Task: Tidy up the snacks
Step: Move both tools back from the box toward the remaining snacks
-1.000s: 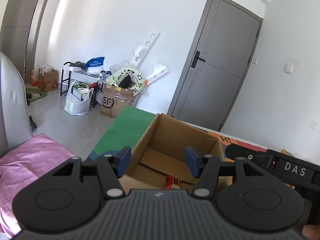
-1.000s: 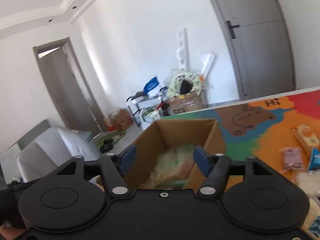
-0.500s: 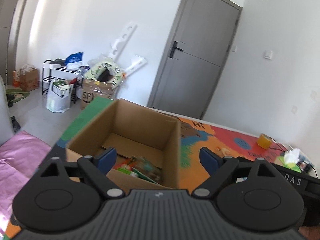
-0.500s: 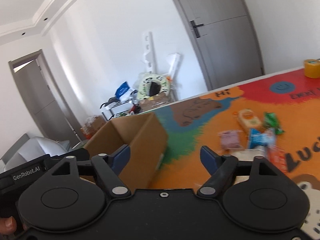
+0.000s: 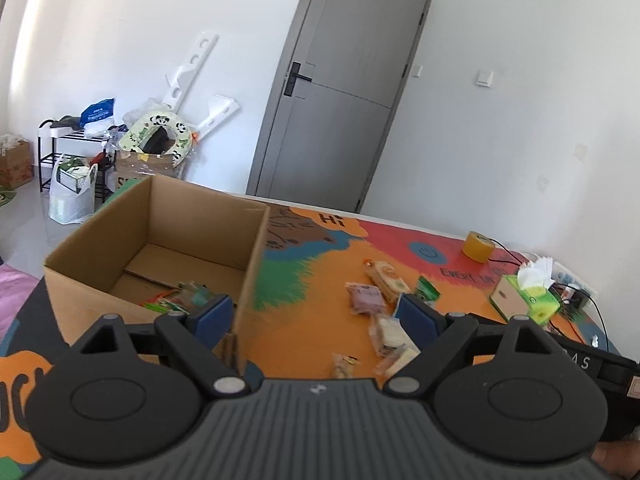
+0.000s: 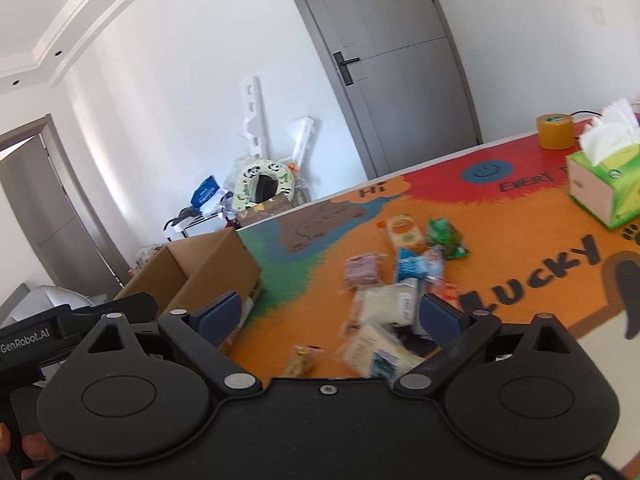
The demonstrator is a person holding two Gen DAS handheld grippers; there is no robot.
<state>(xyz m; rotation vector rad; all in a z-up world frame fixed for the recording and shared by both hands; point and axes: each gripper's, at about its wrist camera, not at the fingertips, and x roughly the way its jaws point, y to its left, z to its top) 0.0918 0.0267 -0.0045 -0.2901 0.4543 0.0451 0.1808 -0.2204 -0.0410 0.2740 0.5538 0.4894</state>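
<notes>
Two grippers, both wide open and empty, above a colourful table mat.

The left gripper (image 5: 316,316) and right gripper (image 6: 331,310) have just been opening; loose snack packets (image 6: 394,300) lie beyond their fingers, cardboard box (image 5: 160,240) to the left.

A table covered by a bright cartoon-printed mat (image 6: 520,216) in orange, red, green and blue carries an open brown cardboard box (image 5: 200,232) at its left end. Loose snack packets (image 6: 400,276) lie scattered mid-table. Near the far right stand a yellow tape roll (image 6: 555,130) and a green tissue box (image 6: 604,188).
</notes>
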